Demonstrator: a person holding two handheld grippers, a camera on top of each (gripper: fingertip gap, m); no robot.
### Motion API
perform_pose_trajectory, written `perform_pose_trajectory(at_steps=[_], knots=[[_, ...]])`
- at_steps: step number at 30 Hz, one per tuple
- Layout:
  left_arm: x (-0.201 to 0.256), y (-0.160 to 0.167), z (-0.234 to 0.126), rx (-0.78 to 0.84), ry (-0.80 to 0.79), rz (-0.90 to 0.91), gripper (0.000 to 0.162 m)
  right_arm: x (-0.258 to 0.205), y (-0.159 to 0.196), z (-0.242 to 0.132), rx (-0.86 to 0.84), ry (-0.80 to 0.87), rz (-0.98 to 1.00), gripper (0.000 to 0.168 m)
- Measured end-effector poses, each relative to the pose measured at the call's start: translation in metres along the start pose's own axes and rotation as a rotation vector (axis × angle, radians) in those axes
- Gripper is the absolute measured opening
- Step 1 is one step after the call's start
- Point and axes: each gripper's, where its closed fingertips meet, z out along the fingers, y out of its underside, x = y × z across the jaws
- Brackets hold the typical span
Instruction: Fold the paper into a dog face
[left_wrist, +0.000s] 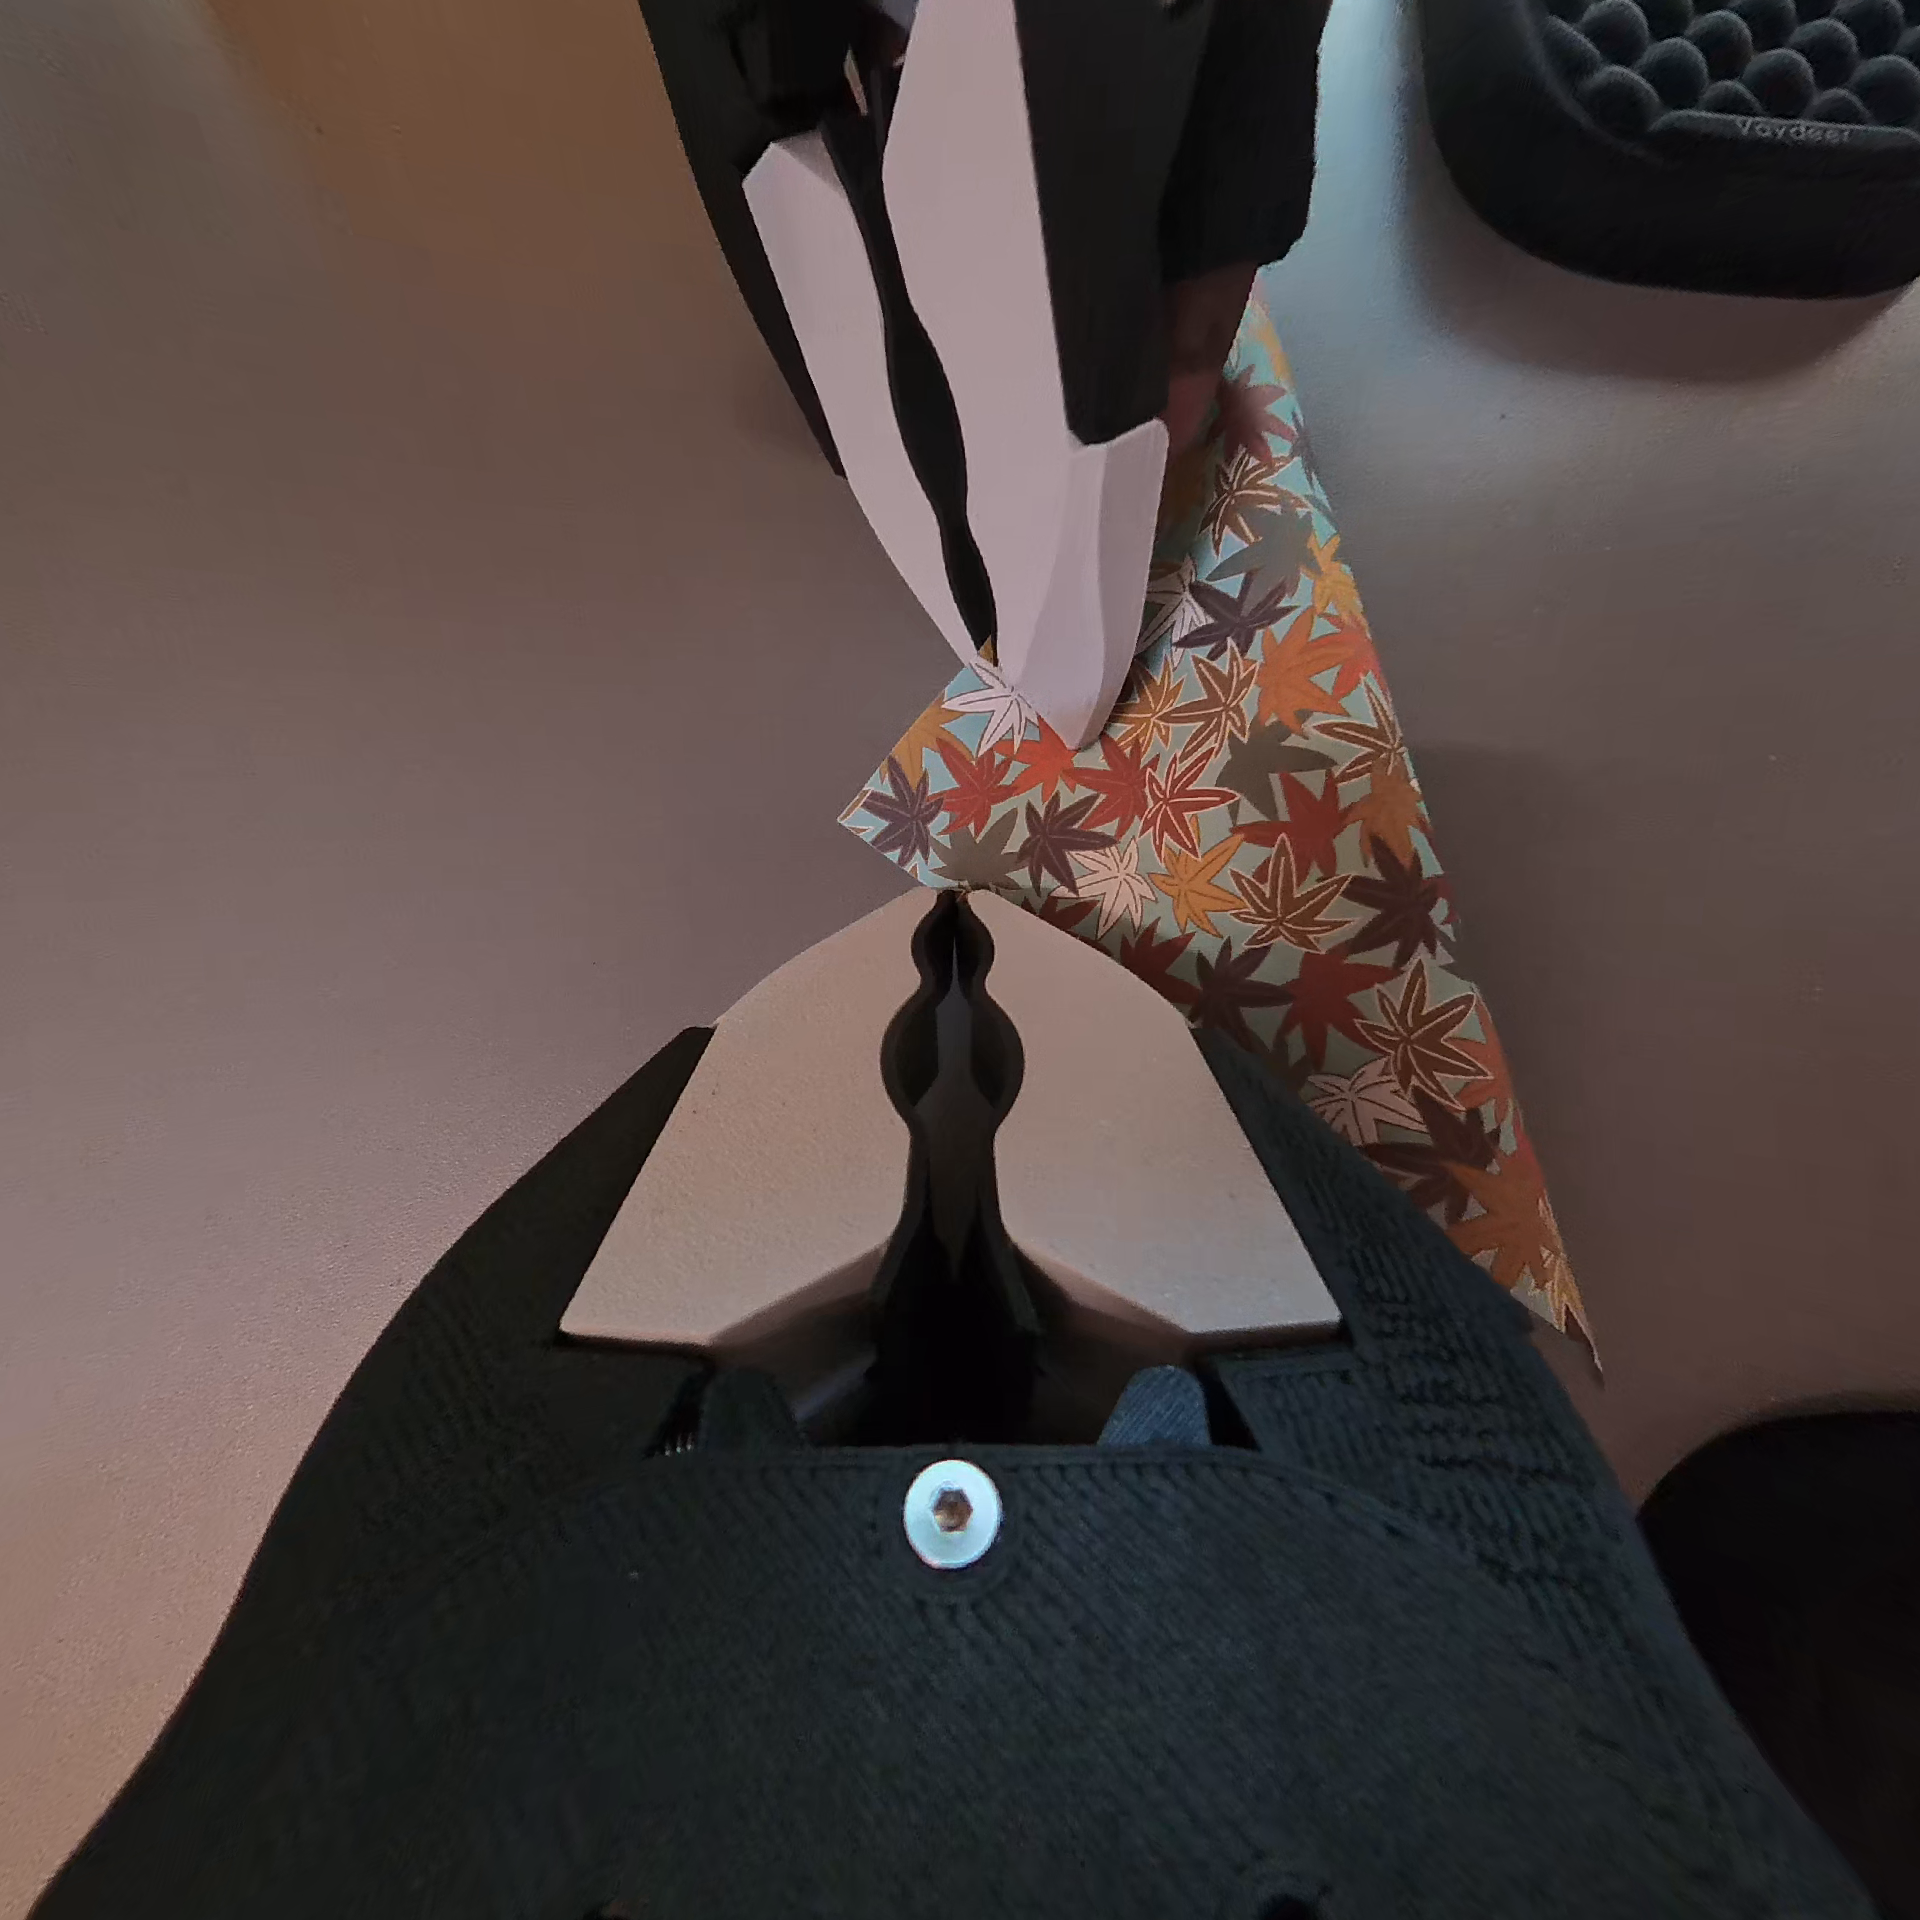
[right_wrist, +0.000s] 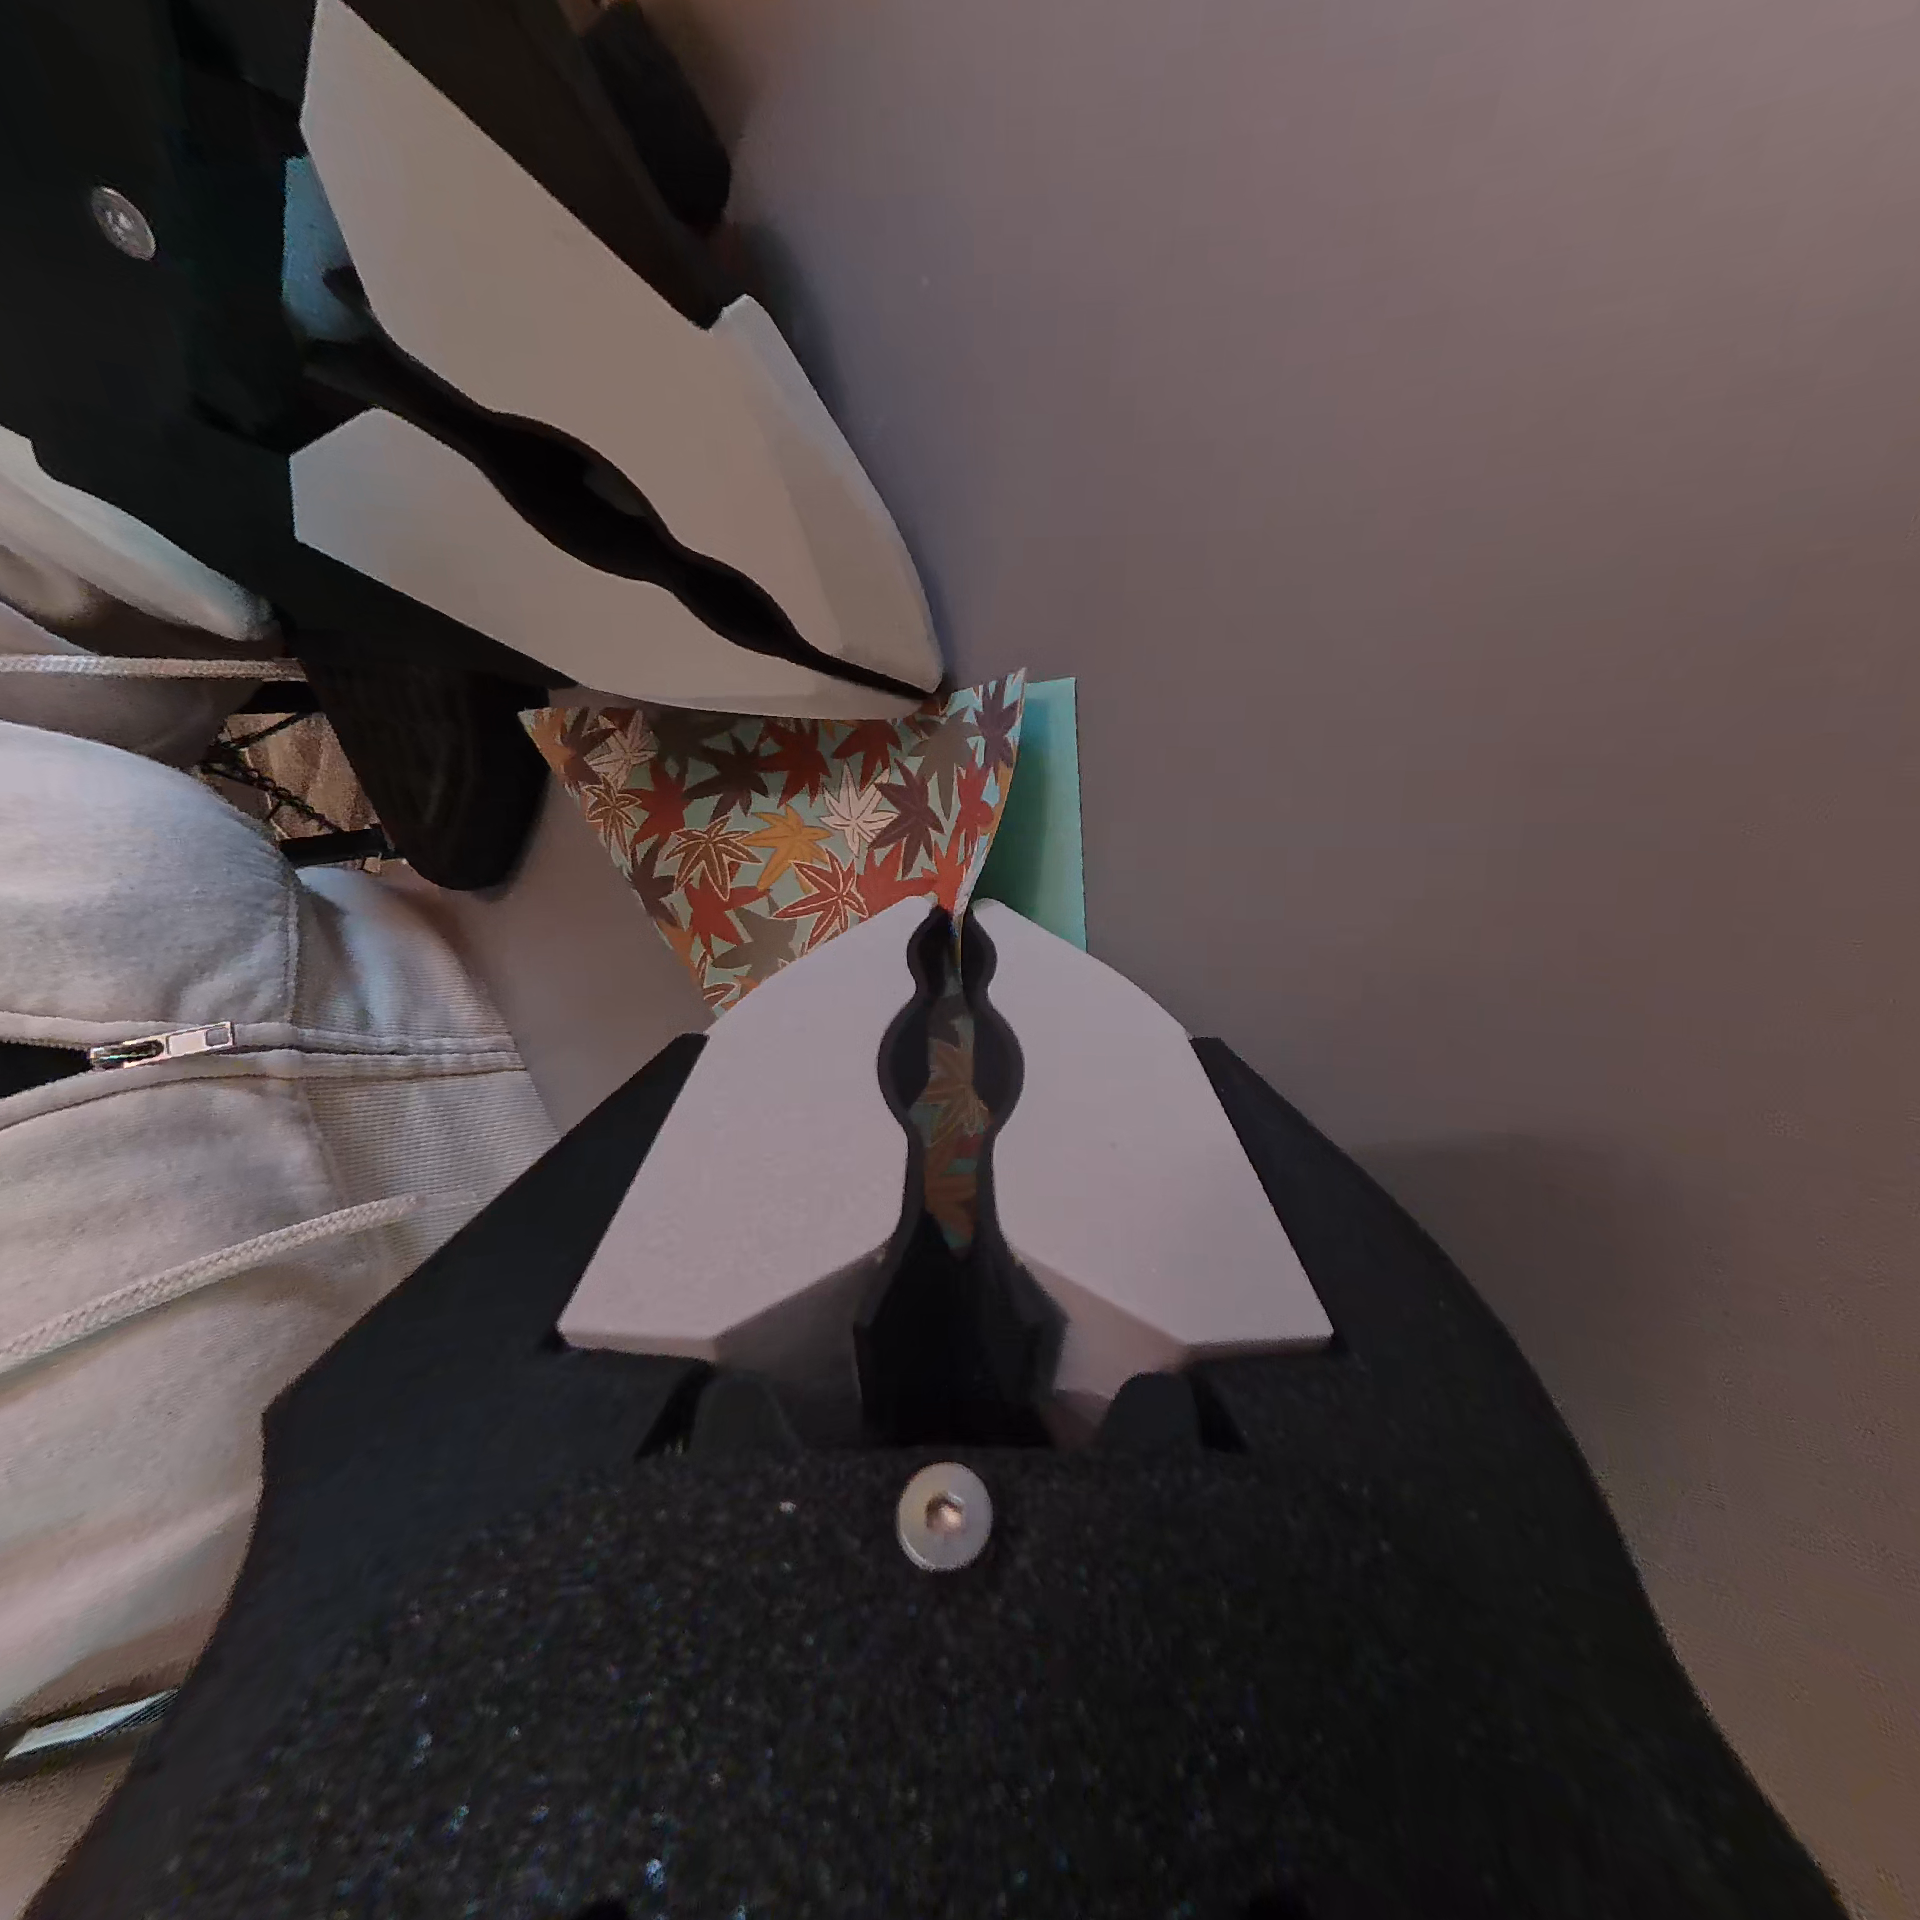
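Note:
The paper (left_wrist: 1247, 831) is printed with autumn leaves on pale blue and stands folded and lifted off the table, held between both grippers. My left gripper (left_wrist: 956, 904) is shut, its tips pinching the paper's near edge. My right gripper (left_wrist: 1049, 717) comes in from the top and is shut on the paper's upper left corner. In the right wrist view the paper (right_wrist: 790, 821) runs between the shut fingers of my right gripper (right_wrist: 954, 914), and its plain teal back (right_wrist: 1049, 810) shows on the right. My left gripper (right_wrist: 930, 686) pinches the paper's far edge there.
The table (left_wrist: 364, 623) is a plain beige-grey surface. A black bumpy cushion (left_wrist: 1714, 125) lies at the far right. A dark rounded object (left_wrist: 1787, 1662) sits at the near right. A person's grey hooded top (right_wrist: 156, 1091) fills the left of the right wrist view.

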Motion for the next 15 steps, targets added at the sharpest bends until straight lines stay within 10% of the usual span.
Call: perform_pose_trajectory(at_steps=[15], knots=[[-0.007, -0.008, -0.008, 0.025, -0.041, 0.013, 0.000, 0.001, 0.000, -0.001, 0.013, -0.041, 0.053, 0.000]])
